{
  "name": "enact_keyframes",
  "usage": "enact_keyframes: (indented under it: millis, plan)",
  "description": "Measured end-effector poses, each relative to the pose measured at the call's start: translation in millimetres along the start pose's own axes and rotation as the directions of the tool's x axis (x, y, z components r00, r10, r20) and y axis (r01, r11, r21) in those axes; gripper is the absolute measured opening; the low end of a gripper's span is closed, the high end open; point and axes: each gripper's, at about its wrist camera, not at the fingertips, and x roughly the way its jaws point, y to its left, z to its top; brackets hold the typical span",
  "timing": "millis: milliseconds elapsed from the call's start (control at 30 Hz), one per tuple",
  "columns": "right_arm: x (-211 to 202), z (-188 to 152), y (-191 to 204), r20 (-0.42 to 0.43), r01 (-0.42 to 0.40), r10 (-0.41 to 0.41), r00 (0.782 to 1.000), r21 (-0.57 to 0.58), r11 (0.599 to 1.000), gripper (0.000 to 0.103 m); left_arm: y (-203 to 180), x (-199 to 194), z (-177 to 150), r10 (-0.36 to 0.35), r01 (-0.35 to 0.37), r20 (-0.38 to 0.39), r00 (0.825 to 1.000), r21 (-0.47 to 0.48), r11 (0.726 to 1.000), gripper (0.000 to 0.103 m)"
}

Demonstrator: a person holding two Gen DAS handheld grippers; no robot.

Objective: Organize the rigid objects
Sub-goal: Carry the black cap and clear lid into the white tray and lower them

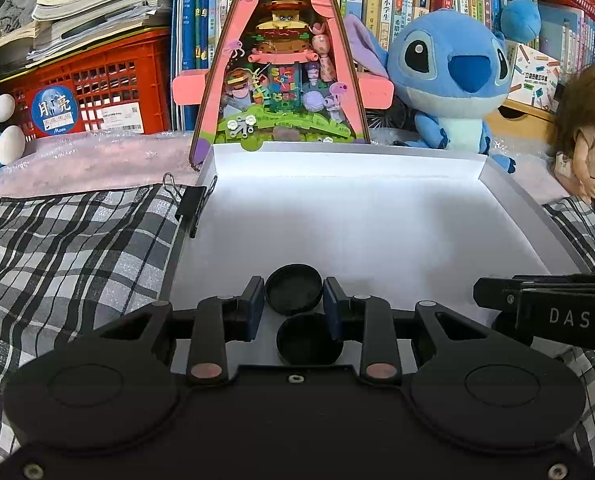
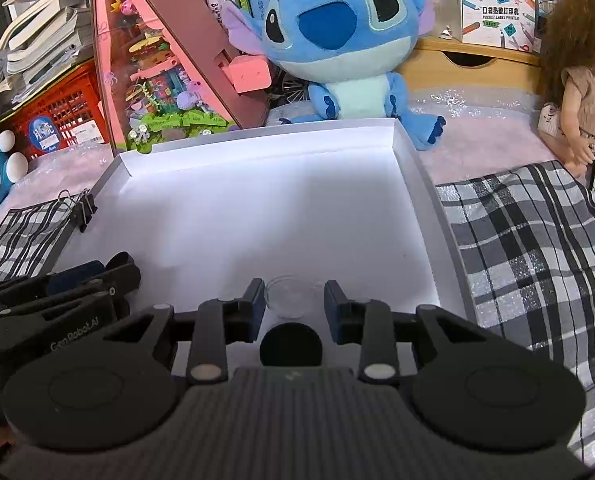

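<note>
White tray [image 1: 377, 168], black lid [image 1: 294, 294], clear dish [image 2: 291, 295]

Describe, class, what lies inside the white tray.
Inside the white tray sit a black cap, held by the left gripper, and a clear dish, held by the right gripper. Each gripper's body covers the tray's near edge.

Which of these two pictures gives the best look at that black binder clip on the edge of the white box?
The left wrist view: the binder clip sits fairly near, its black body and wire handles clear on the white box's left wall. The right wrist view shows the clip smaller, at the far left.
</note>
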Motion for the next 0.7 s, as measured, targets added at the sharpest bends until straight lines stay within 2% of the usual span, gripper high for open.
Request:
enact_keyframes:
  millis: [233, 500, 667, 700]
  plan:
    - [0.0, -1.2, 1.0, 0.006, 0.006, -0.006, 1.0, -0.005, 1.0, 0.041, -3.2, 1.2, -2.0, 0.016, -0.016, 0.015, 1.0, 0.015, 1.0, 0.03]
    - [-0.4, -2.9, -0.2, 0.017, 0.0, 0.0, 1.0, -0.01, 1.0, 0.042, -2.9, 0.4, -3.3, 0.018, -0.018, 0.025, 1.0, 0.018, 1.0, 0.03]
    - [-1.1, -3.1, 0.1, 0.021, 0.005, -0.004, 1.0, -0.007, 1.0, 0.047, -4.3, -1.4, -3.5, 0.026, -0.027, 0.027, 0.999, 0.031, 0.999, 0.031]
    - [-1.4, -3.1, 0.0, 0.022, 0.004, -0.004, 1.0, -0.006, 1.0, 0.052, -4.0, -2.3, -3.1, 0.029, -0.03, 0.025, 0.999, 0.032, 0.999, 0.036]
